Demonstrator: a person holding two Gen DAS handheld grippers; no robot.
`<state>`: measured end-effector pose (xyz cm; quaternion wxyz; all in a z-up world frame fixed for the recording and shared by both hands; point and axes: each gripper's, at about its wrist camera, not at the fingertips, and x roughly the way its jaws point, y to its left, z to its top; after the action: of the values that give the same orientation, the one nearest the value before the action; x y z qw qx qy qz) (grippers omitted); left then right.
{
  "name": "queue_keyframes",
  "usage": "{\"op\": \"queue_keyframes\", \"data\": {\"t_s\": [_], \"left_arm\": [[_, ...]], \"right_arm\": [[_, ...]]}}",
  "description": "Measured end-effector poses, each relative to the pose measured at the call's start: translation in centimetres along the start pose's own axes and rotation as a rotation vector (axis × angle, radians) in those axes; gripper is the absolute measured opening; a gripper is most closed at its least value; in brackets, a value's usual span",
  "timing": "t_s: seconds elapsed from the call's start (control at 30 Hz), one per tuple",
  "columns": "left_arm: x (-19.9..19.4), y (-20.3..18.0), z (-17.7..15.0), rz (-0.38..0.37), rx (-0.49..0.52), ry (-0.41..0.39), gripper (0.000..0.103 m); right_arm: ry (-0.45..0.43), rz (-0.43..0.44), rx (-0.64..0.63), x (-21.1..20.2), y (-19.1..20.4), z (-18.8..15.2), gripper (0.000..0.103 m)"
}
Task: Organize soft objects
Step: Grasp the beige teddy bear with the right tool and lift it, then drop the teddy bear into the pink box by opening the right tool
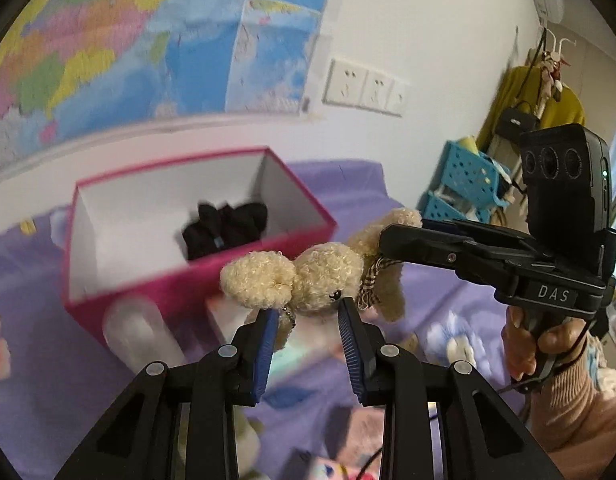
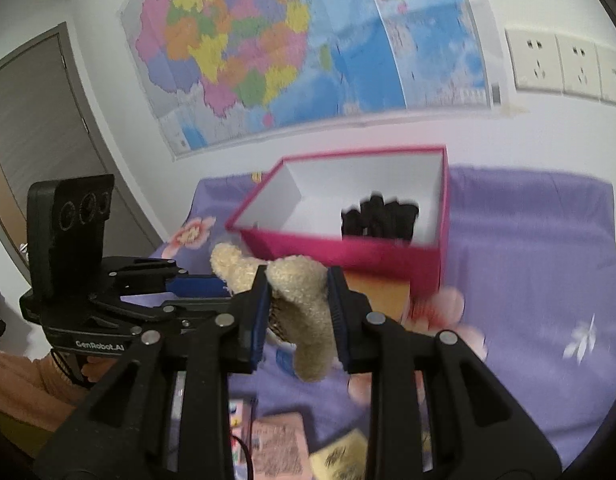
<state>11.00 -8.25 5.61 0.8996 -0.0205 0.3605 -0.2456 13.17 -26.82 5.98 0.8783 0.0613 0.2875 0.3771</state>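
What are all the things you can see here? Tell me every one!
plush bear: one, cream, curly, held up in front of the box by both claws
box: one, pink outside, white inside, open, on the bed
black cloth: one bundle, inside the box
bedspread: one, purple with flowers
map: one, many colours, on the wall
wall sockets: three, white, right of the map
baskets: two, blue, stacked by the bed
left claw: one, black with blue pads, shut on the bear's head
right claw: one, black with blue pads, shut on the bear's body
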Motion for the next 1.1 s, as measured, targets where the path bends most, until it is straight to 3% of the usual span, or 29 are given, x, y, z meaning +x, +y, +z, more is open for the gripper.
{"op": "queue_keyframes", "data": {"t_s": [0.37,0.7,0.83,0.93,1.1], "left_arm": [[3.9,3.1,5.7,0.073,-0.051,0.017,0.031],[7.9,4.4,6.0,0.122,-0.094,0.1,0.034],[7.5,4.5,5.6,0.145,-0.101,0.089,0.049],[6.2,4.5,5.1,0.151,-0.091,0.066,0.049],[3.3,4.1,3.4,0.155,-0.063,0.01,0.049]], "right_arm": [[-0.005,-0.019,0.049,4.3,-4.0,5.2,0.031],[0.072,-0.09,0.063,9.0,-6.8,6.1,0.032],[0.117,-0.168,0.058,10.6,-7.4,5.5,0.036],[0.12,-0.208,0.065,10.4,-7.9,5.0,0.037],[0.097,-0.184,0.075,8.3,-7.1,4.2,0.038]]}}
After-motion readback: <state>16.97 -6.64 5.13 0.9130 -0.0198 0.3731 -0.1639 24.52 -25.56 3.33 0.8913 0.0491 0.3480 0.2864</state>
